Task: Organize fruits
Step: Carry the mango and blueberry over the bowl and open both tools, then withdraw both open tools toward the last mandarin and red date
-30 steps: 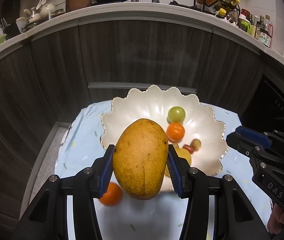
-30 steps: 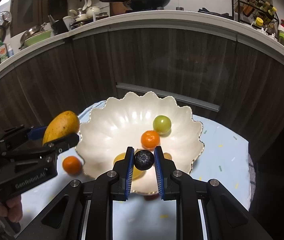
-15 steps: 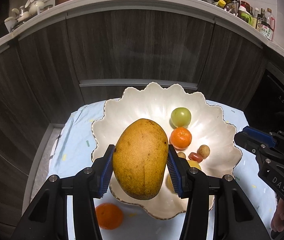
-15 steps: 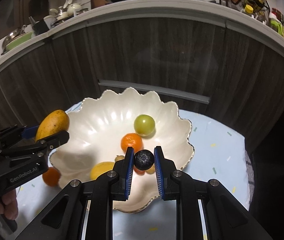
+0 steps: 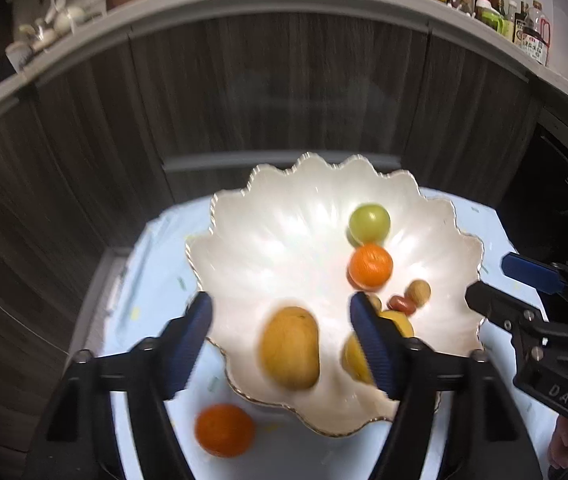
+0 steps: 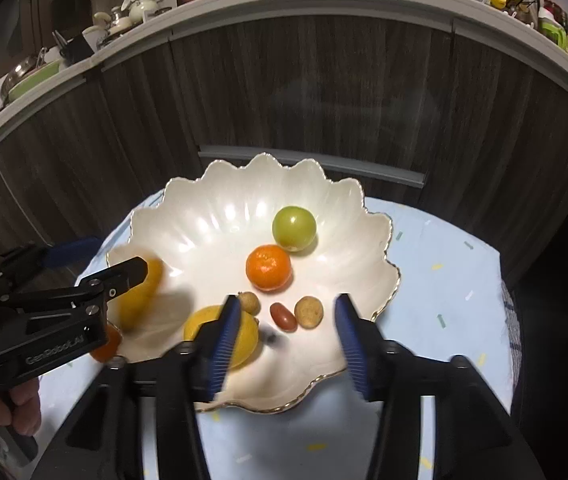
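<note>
My left gripper (image 5: pixel 280 336) has just been opening: its ribbed blue pads (image 5: pixel 194 332) stand wide apart, and the mango (image 5: pixel 291 347) between them touches neither. It is a smooth, yellow-orange oval, blurred, inside the bowl (image 5: pixel 284 216) near its close rim, long axis running roughly away from me. My right gripper (image 6: pixel 285 332) has likewise just been opening; its pads are well apart with nothing gripped. A small dark round fruit (image 6: pixel 271 337), smeared by motion, shows between and below them over the bowl's floor, free of both pads.

The bowl is glossy cream-white with a scalloped, gilt-edged rim and fluted walls. In it lie a lemon (image 6: pixel 220 336) just behind my right gripper's left pad, two small tan round fruits (image 6: pixel 308 311), an oblong red one (image 6: pixel 283 317) beside them, a dimpled orange (image 6: pixel 268 267) and, farther back, a smooth green fruit (image 6: pixel 294 228). Another orange (image 5: pixel 224 430) sits outside the bowl on the pale blue speckled cloth (image 6: pixel 443 280), near my left gripper. Behind stand dark wood-grain cabinets (image 6: pixel 323 100).
</note>
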Demonstrator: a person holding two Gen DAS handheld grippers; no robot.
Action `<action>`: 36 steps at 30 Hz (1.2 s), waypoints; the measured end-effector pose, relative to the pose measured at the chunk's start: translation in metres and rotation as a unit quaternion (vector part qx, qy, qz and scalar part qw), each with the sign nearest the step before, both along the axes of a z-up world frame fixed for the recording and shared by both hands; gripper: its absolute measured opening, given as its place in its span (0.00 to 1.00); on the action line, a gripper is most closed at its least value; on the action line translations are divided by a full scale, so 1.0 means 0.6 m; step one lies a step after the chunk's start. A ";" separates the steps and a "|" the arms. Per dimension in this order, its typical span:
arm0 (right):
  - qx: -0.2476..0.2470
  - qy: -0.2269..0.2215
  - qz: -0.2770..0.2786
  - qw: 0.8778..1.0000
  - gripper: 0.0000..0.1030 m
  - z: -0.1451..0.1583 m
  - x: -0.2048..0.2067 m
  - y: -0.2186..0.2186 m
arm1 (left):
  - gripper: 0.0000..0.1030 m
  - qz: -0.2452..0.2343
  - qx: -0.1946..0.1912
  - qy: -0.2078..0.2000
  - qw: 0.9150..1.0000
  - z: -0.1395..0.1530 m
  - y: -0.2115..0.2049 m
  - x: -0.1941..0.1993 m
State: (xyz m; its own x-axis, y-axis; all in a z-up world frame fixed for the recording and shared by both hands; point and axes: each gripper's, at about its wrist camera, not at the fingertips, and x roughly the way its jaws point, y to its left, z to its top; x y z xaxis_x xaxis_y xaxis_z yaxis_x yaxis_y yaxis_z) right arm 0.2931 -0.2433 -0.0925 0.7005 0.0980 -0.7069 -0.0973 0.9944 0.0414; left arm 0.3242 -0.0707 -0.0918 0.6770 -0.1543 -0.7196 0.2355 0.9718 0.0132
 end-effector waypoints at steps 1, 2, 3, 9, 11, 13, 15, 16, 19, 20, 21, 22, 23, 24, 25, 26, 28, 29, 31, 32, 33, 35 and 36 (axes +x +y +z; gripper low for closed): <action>-0.002 -0.004 -0.002 1.000 0.58 0.003 -0.002 -0.001 | 0.73 0.001 0.002 -0.005 1.000 0.005 0.001 -0.001; -0.003 -0.007 -0.005 1.000 0.60 0.007 -0.004 -0.001 | 0.77 0.001 0.004 -0.008 1.000 0.009 0.001 -0.002; -0.005 -0.010 -0.009 1.000 0.65 0.010 -0.006 -0.001 | 0.82 0.003 0.007 -0.012 1.000 0.013 0.003 -0.003; -0.029 -0.043 -0.041 0.998 0.84 0.030 -0.022 -0.003 | 0.92 0.017 0.022 -0.033 0.999 0.029 0.014 -0.012; -0.032 -0.046 -0.043 0.997 0.84 0.033 -0.026 -0.002 | 0.93 0.021 0.022 -0.035 0.999 0.032 0.019 -0.017; -0.033 -0.048 -0.044 0.997 0.84 0.035 -0.031 -0.001 | 0.95 0.024 0.024 -0.036 0.999 0.034 0.021 -0.023; -0.033 -0.050 -0.044 0.997 0.84 0.037 -0.036 -0.001 | 0.96 0.030 0.024 -0.041 0.998 0.036 0.025 -0.032; -0.034 -0.051 -0.044 0.997 0.84 0.037 -0.040 0.000 | 0.96 0.034 0.026 -0.045 0.998 0.037 0.027 -0.035; -0.036 -0.053 -0.041 0.997 0.84 0.037 -0.049 0.004 | 0.96 0.037 0.026 -0.046 0.998 0.039 0.033 -0.045; -0.037 -0.053 -0.040 0.997 0.84 0.037 -0.053 0.006 | 0.96 0.040 0.023 -0.045 0.998 0.039 0.036 -0.047; -0.039 -0.054 -0.039 0.997 0.84 0.037 -0.057 0.008 | 0.96 0.041 0.021 -0.044 0.998 0.040 0.039 -0.051; -0.039 -0.054 -0.038 0.997 0.84 0.036 -0.060 0.010 | 0.96 0.042 0.020 -0.044 0.998 0.040 0.041 -0.055; -0.039 -0.055 -0.037 0.997 0.84 0.036 -0.065 0.012 | 0.96 0.042 0.020 -0.046 0.998 0.040 0.044 -0.060; -0.038 -0.055 -0.037 0.997 0.84 0.035 -0.067 0.013 | 0.96 0.043 0.018 -0.048 0.998 0.040 0.046 -0.065; -0.037 -0.055 -0.037 0.997 0.84 0.034 -0.070 0.014 | 0.96 0.043 0.016 -0.052 0.998 0.040 0.048 -0.069; -0.035 -0.053 -0.036 0.997 0.84 0.032 -0.073 0.015 | 0.96 0.043 0.014 -0.055 0.997 0.040 0.050 -0.075; -0.034 -0.051 -0.035 0.998 0.84 0.028 -0.077 0.016 | 0.96 0.044 0.013 -0.055 0.997 0.038 0.053 -0.082; -0.034 -0.050 -0.034 0.998 0.84 0.025 -0.080 0.017 | 0.96 0.043 0.011 -0.054 0.998 0.037 0.056 -0.085; -0.033 -0.048 -0.034 0.998 0.84 0.020 -0.086 0.019 | 0.96 0.042 0.008 -0.055 0.998 0.035 0.060 -0.093; -0.032 -0.046 -0.034 0.998 0.84 0.017 -0.089 0.020 | 0.96 0.040 0.007 -0.055 0.998 0.034 0.061 -0.096; -0.030 -0.045 -0.033 0.998 0.84 0.013 -0.092 0.021 | 0.96 0.036 0.006 -0.055 0.998 0.032 0.062 -0.101; -0.029 -0.043 -0.034 0.998 0.84 0.007 -0.097 0.022 | 0.96 0.035 0.009 -0.056 0.998 0.029 0.064 -0.109; -0.029 -0.041 -0.034 0.998 0.84 0.002 -0.100 0.022 | 0.96 0.034 0.009 -0.056 0.998 0.028 0.063 -0.111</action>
State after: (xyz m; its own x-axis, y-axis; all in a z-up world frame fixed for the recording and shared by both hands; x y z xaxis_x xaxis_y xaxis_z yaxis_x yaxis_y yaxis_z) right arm 0.2330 -0.2299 -0.0911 0.7598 0.0087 -0.6501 -0.0298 0.9993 -0.0215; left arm 0.2576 -0.0327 -0.0751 0.7612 -0.0936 -0.6417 0.1660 0.9847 0.0533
